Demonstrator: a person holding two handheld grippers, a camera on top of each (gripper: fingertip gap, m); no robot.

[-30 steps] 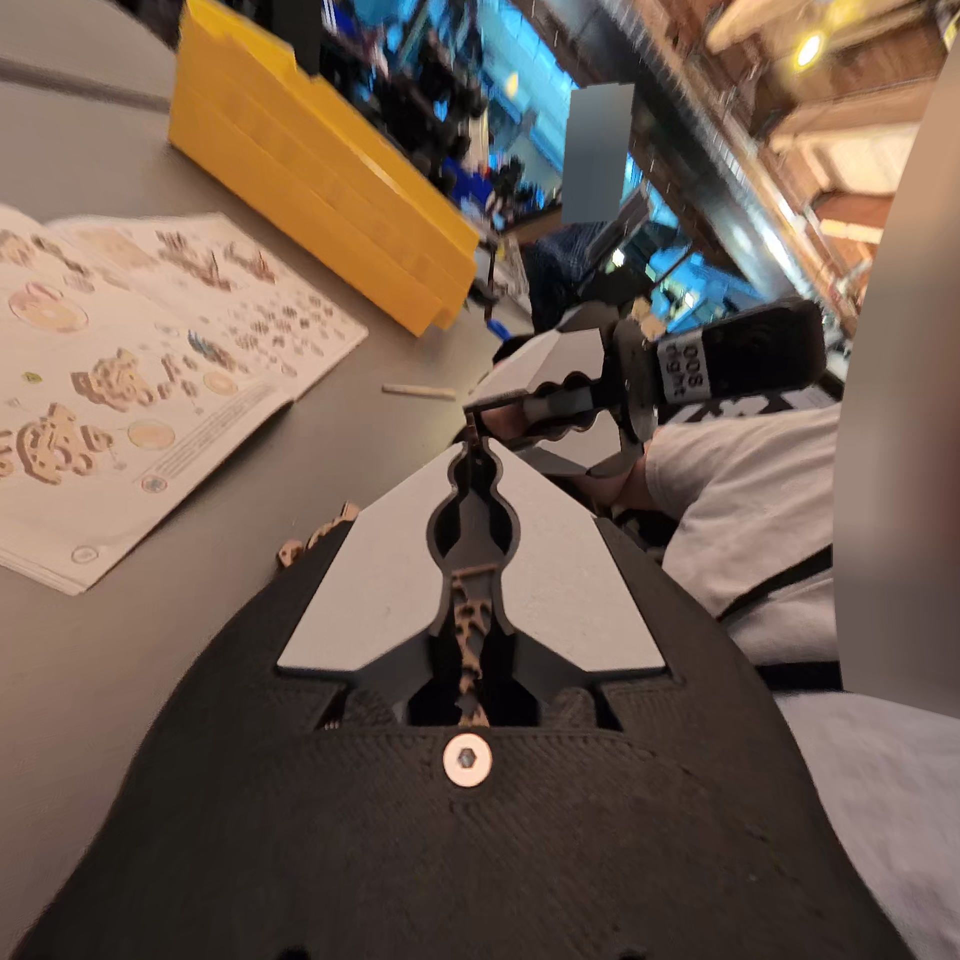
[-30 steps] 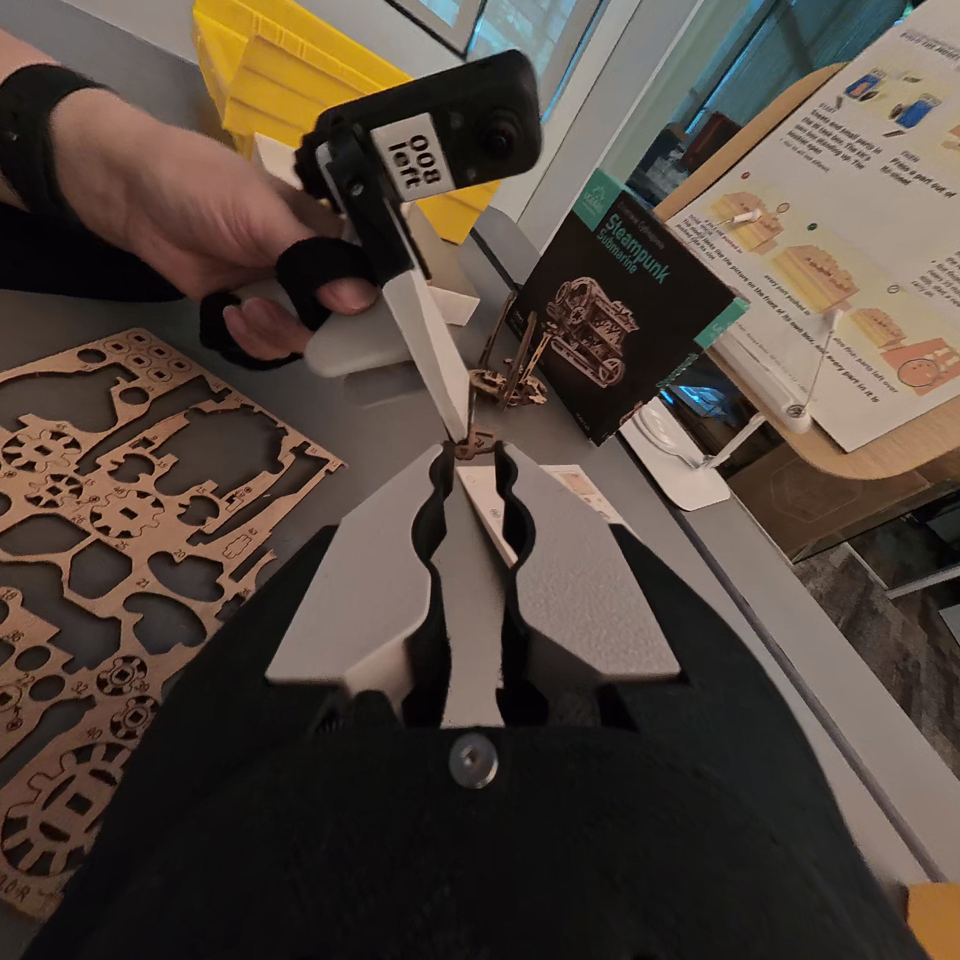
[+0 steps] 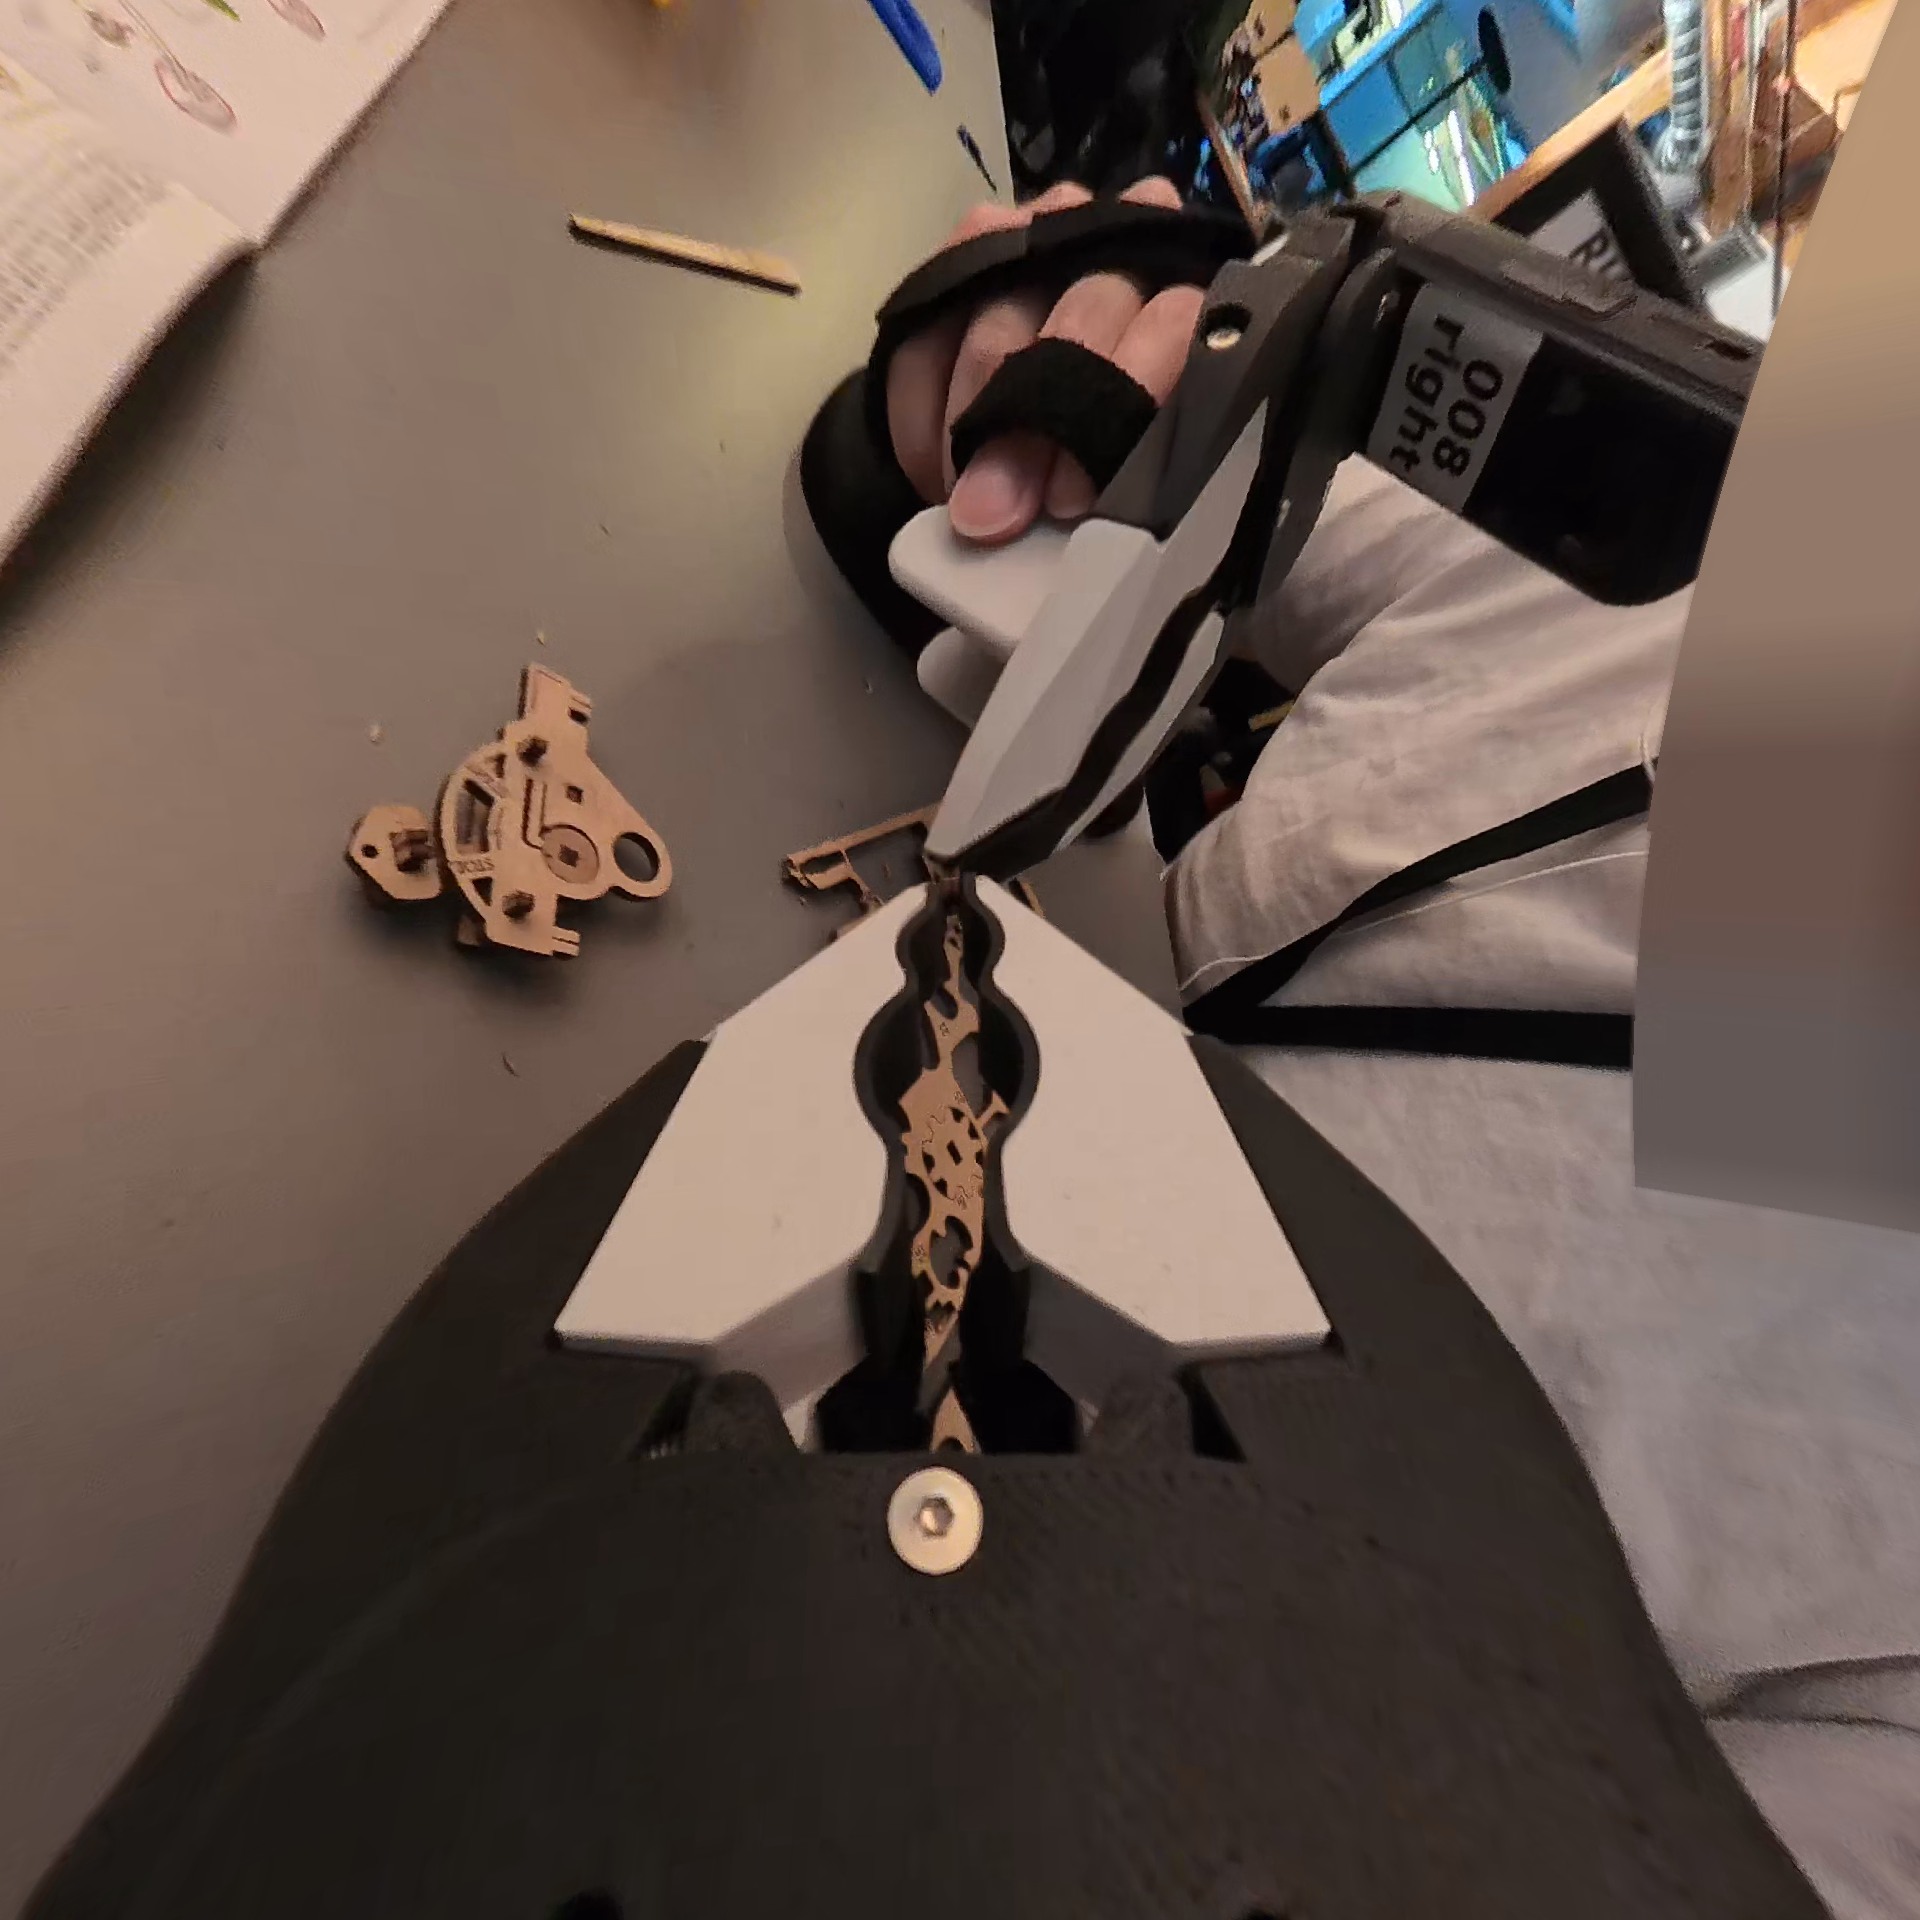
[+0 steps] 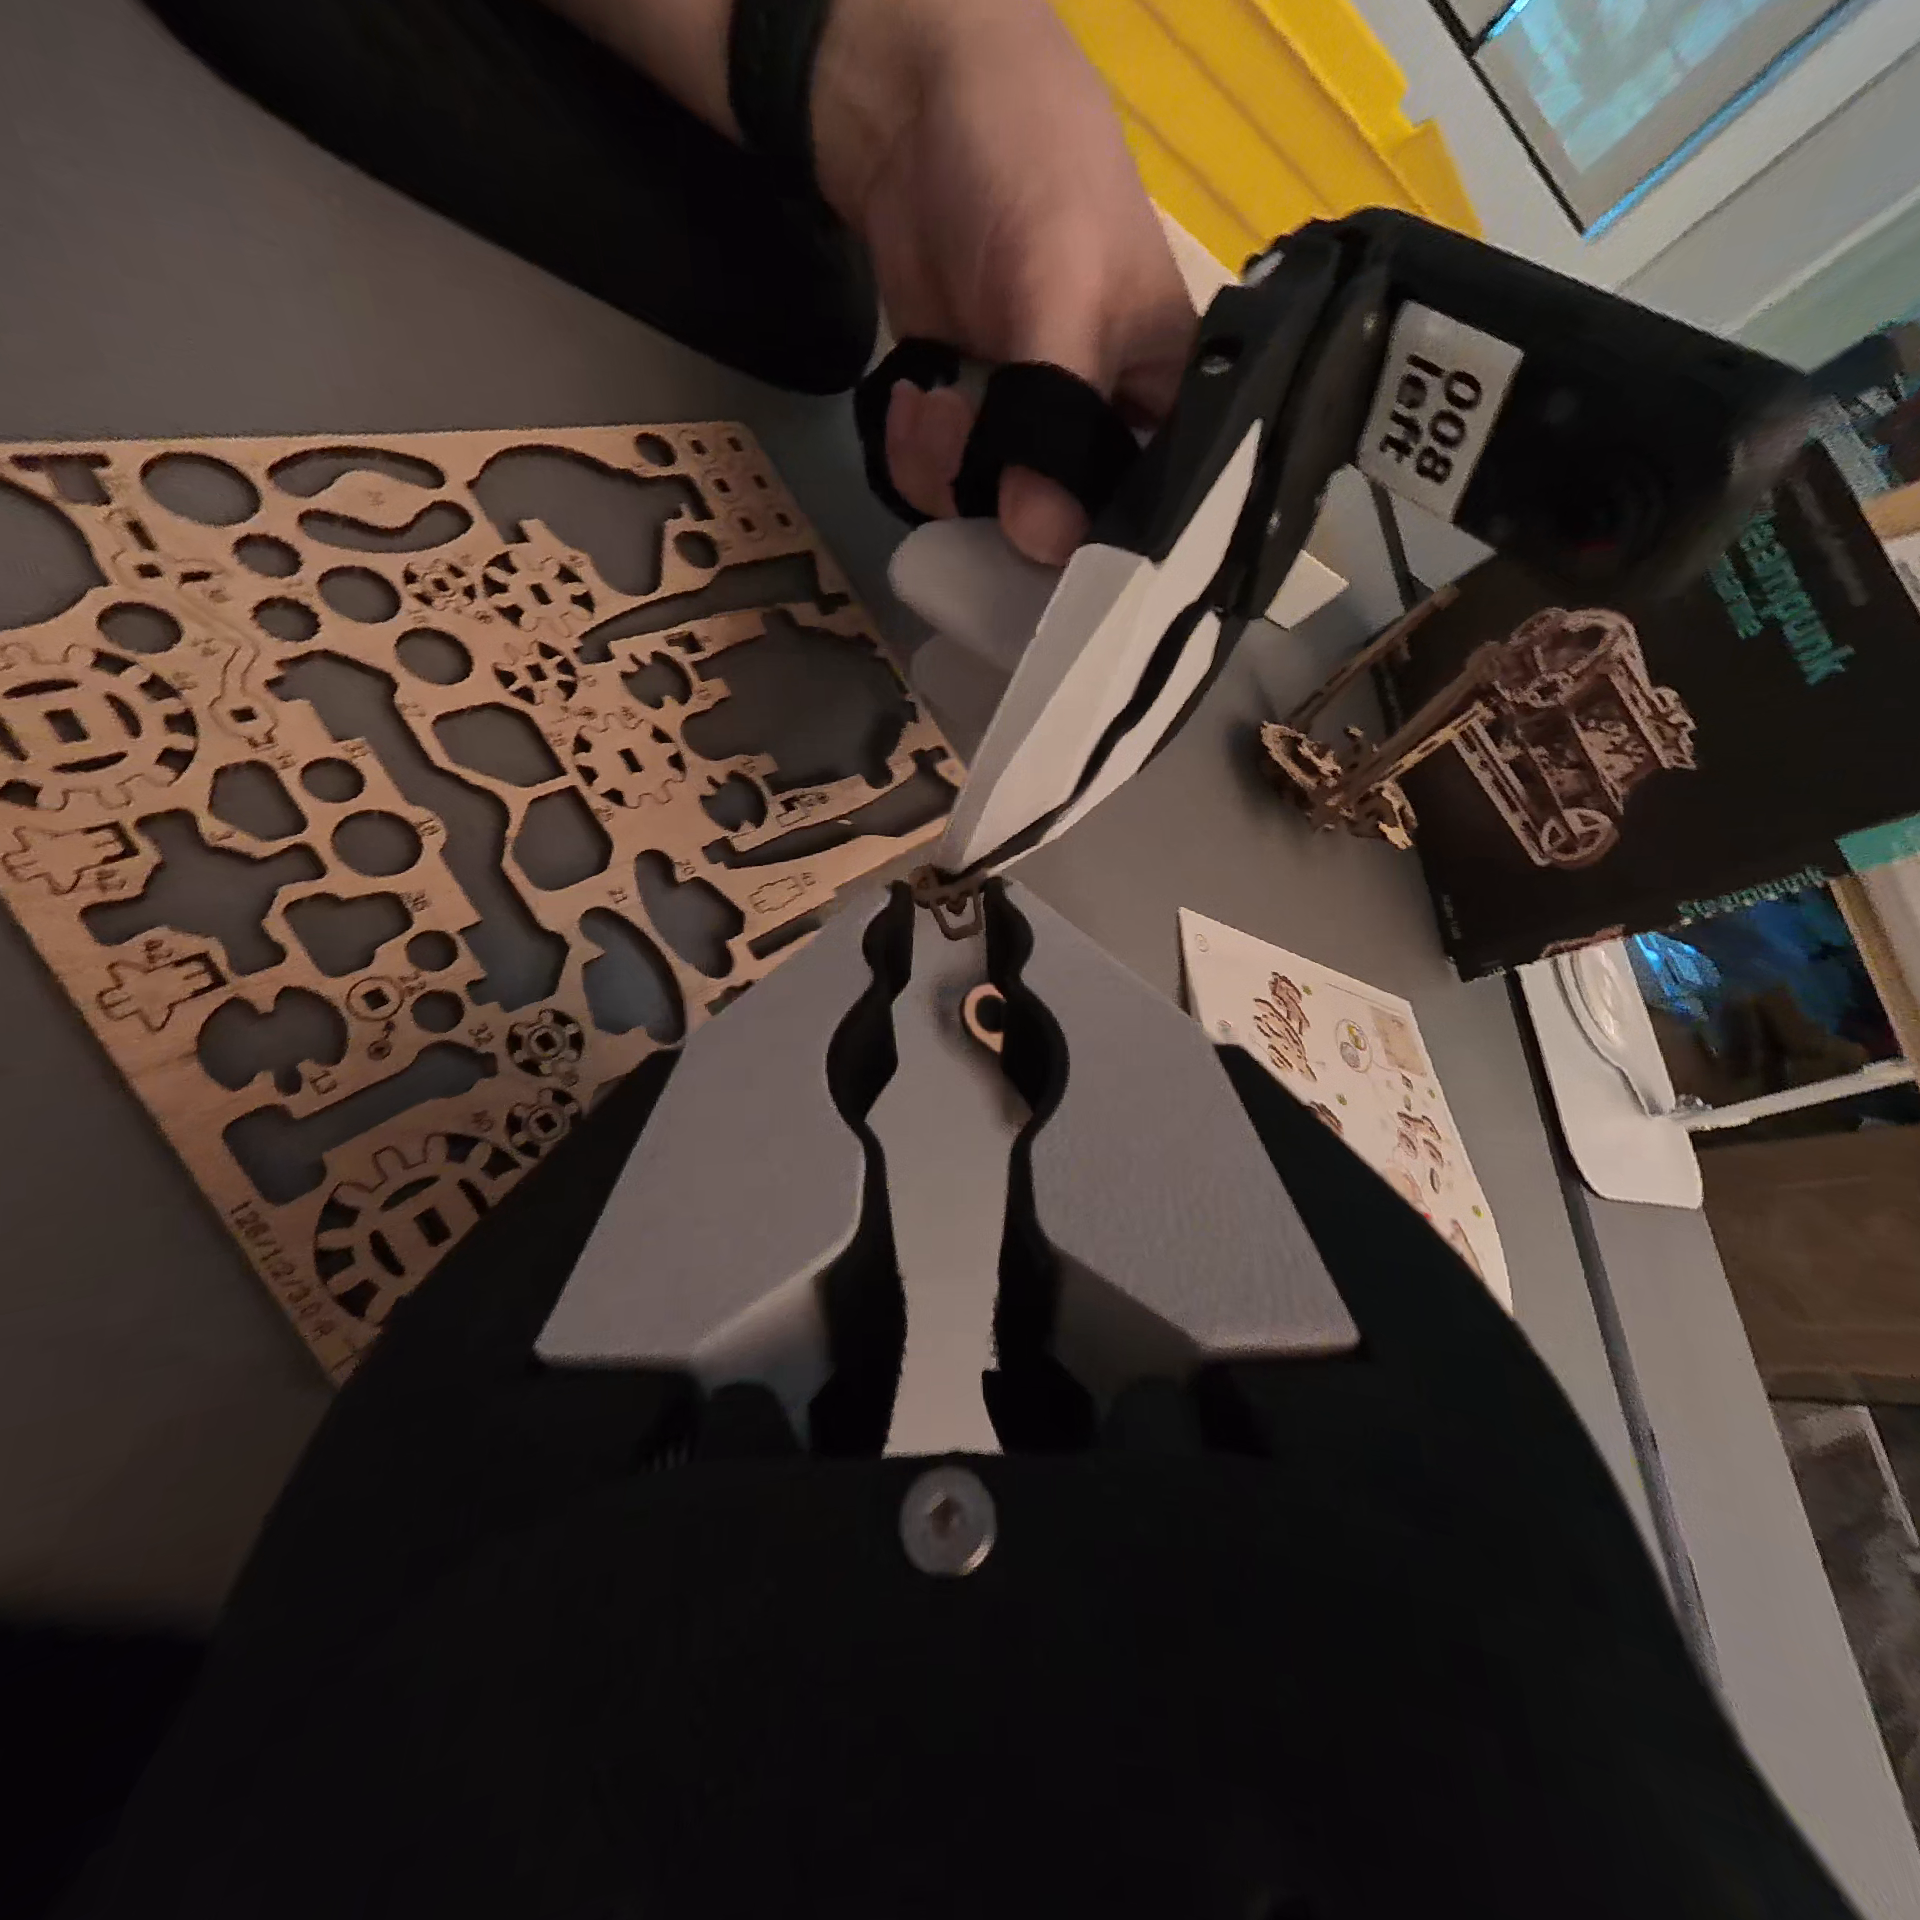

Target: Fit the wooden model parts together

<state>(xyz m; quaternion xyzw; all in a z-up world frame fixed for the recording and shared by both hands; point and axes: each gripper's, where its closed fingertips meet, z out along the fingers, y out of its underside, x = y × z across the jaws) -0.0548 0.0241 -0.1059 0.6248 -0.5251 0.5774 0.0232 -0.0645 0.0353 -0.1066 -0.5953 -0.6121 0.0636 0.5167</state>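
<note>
Left wrist view only: a part-built wooden gear assembly [image 3: 514,821] lies flat on the grey surface [image 3: 312,520], well left of the tongs; a loose wooden stick [image 3: 686,252] lies farther off, and an open instruction booklet [image 3: 94,208] fills the upper left corner.
Right wrist view only: a laser-cut wooden sheet [image 4: 343,790], many shapes already punched out, lies flat at left; a small wooden frame model [image 4: 1340,758] stands just before a dark product box [image 4: 1662,748]; a yellow bin [image 4: 1247,104] sits behind the hand.
Left tongs [image 3: 951,894]: closed at the tips on a small wooden part [image 4: 948,902]; through the gap behind the tips a strip of the punched sheet shows.
Right tongs [image 4: 951,891]: narrow, tips pinched on the same small part, meeting the left tips point to point above the surface.
Left hand [image 4: 997,301]: wrapped round its handle, finger through a black loop, tongs slanting down to the right tips.
Right hand [image 3: 1039,384]: likewise gripping, black straps over the fingers, tongs angled down and leftward.
</note>
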